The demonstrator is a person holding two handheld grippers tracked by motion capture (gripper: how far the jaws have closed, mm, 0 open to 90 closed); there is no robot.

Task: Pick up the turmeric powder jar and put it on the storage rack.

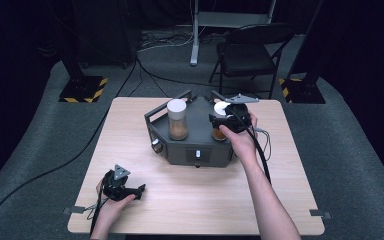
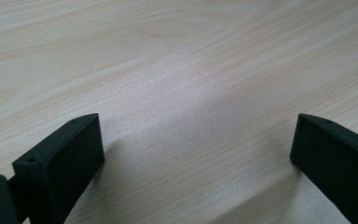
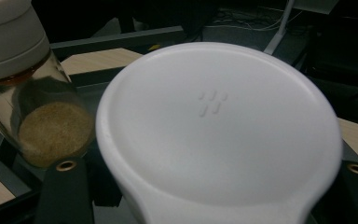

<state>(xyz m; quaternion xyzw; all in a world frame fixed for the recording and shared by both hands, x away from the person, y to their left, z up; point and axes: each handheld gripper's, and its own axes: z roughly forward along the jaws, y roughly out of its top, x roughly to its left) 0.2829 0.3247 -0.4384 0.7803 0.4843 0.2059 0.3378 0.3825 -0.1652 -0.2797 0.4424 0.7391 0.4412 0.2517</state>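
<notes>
Wooden table (image 1: 190, 190); white-lidded jar (image 3: 219, 126) between right tool (image 1: 228, 121) jaws.

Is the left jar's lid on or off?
On. The white lid caps the left jar, which stands upright on the grey base.

Dim room, grey carpet floor (image 1: 350, 150), light wooden table (image 1: 190, 200) at centre, black folding chair (image 1: 250, 52) at 1 o'clock, white stand leg (image 1: 195, 35) at 12, yellow-striped black bases (image 1: 82, 89) at 10 and 2, cables (image 1: 40, 172) trailing across floor.

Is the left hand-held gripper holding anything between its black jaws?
No, the left hand-held gripper is open, with bare light wooden table between its jaws.
</notes>
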